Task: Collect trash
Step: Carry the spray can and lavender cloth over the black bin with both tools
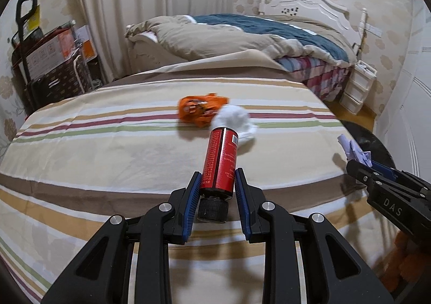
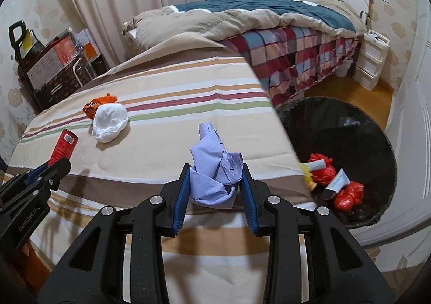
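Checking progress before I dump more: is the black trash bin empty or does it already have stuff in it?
Not empty: the black bin already holds red crumpled wrappers and a small tube.

the left gripper [image 1: 217, 178], black with blue ribbed pads, is pointed downward and is closed on a red cylindrical bottle [image 1: 221, 161]. the right gripper [image 2: 214, 178] is angled the same way, clamped on a crumpled lavender paper [image 2: 215, 169].

A glossy red bottle [image 1: 221, 161] with a ribbed black plastic cap. Beyond it on the matt striped cloth sheet [image 1: 107, 147] lie a shiny crinkled orange wrapper [image 1: 200, 110] and soft white tissue [image 1: 237, 122]. Crumpled matt lilac paper [image 2: 215, 169].
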Action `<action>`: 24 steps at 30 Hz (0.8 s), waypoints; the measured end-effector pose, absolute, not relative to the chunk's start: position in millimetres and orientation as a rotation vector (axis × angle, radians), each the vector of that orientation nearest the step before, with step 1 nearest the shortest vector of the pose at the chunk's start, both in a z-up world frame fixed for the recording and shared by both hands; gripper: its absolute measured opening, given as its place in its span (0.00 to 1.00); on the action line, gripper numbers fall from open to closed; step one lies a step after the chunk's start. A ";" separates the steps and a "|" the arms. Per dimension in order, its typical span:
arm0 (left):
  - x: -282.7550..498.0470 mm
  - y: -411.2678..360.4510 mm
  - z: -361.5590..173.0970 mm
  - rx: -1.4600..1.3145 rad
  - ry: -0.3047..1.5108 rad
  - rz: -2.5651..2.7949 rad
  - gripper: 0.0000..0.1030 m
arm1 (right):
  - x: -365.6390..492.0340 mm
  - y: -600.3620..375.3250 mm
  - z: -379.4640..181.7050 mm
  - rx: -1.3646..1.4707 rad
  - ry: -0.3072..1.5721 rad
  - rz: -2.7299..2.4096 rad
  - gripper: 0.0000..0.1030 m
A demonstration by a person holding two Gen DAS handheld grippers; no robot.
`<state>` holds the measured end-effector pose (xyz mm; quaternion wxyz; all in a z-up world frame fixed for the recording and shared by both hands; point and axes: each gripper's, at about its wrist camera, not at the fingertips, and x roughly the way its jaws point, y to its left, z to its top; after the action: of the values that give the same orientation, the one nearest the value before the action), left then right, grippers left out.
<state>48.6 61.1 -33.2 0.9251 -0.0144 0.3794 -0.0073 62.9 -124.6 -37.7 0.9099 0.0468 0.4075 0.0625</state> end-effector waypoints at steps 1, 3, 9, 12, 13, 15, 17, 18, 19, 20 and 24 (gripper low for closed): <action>49.0 56.7 -32.7 -0.027 0.777 -0.023 0.28 | 61.4 -128.5 -37.0 0.101 0.837 0.123 0.33; 50.0 46.5 -32.1 -0.020 0.776 -0.043 0.28 | 58.9 -139.0 -35.3 0.109 0.827 0.106 0.33; 55.7 10.2 -29.3 0.015 0.767 -0.108 0.28 | 56.9 -170.3 -32.9 0.139 0.810 0.057 0.33; 58.9 -9.0 -28.8 0.036 0.761 -0.139 0.28 | 57.5 -188.4 -32.4 0.157 0.801 0.026 0.33; 61.0 -15.9 -29.1 0.042 0.761 -0.151 0.28 | 57.8 -195.1 -32.7 0.163 0.799 0.013 0.33; 65.1 -26.9 -29.3 0.051 0.762 -0.169 0.28 | 58.7 -208.6 -33.0 0.177 0.794 -0.012 0.33; 69.9 -38.1 -29.5 0.056 0.763 -0.188 0.28 | 60.5 -223.8 -34.5 0.189 0.792 -0.041 0.33; 72.9 -43.8 -29.6 0.058 0.765 -0.198 0.28 | 62.0 -230.2 -35.3 0.194 0.791 -0.052 0.33; 75.9 -49.2 -29.3 0.060 0.766 -0.208 0.28 | 63.3 -235.4 -35.7 0.198 0.792 -0.061 0.33; 79.1 -56.0 -28.9 0.061 0.766 -0.218 0.28 | 64.1 -240.1 -36.4 0.201 0.791 -0.068 0.33; 88.2 -79.0 -26.7 0.073 0.759 -0.252 0.28 | 70.8 -260.3 -38.1 0.210 0.789 -0.101 0.33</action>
<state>88.2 -79.0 -26.7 0.9205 0.0356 0.3694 -0.1225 70.8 -260.3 -38.1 0.9167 0.1019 0.3833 -0.0490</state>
